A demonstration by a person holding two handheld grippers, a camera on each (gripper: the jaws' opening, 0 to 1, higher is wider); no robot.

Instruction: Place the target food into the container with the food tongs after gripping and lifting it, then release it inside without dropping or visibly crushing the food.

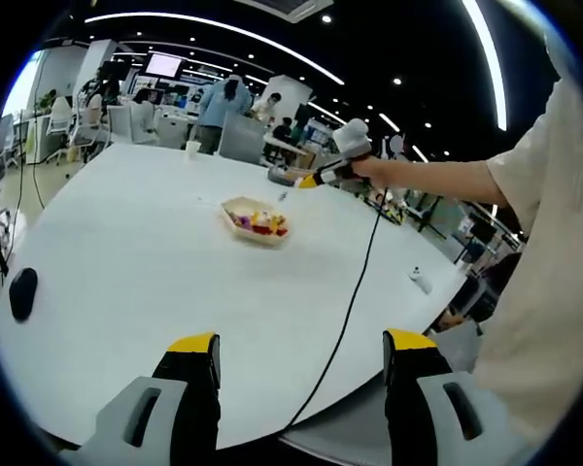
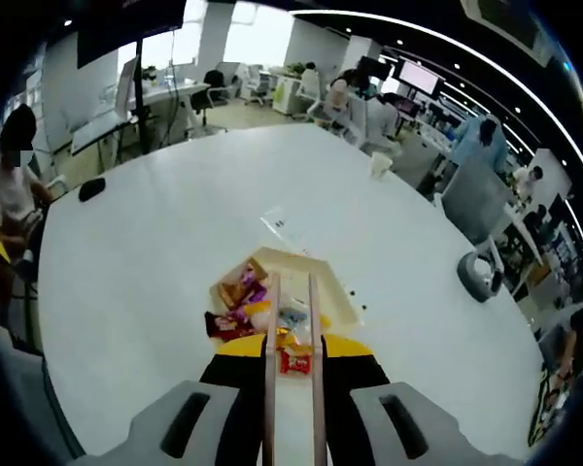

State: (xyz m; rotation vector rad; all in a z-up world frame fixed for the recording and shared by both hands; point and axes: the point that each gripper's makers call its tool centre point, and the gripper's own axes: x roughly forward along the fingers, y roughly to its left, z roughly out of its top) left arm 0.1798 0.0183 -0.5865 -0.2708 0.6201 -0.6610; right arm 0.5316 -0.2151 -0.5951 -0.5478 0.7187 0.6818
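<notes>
1. Grippers: two. Left gripper [image 1: 301, 374] at 6 o'clock of the left gripper view; right gripper [image 1: 316, 179] held out at 1 o'clock there, by one bare forearm [image 1: 437, 178].
2. Tongs [image 2: 291, 335]: one pair, two arms, at 6 o'clock in the right gripper view.
3. Tray [image 2: 316, 282]: one.
4. Snack packets [image 2: 238, 306] in the tray: several, too jumbled to count.
5. Table [image 1: 126, 272]: one, white and round.
6. Mouse [image 1: 22, 291]: one, black, at 9 o'clock.
7. Cup [image 2: 380, 165]: one, white.
8. Cable [image 1: 355, 291]: one, black.
</notes>
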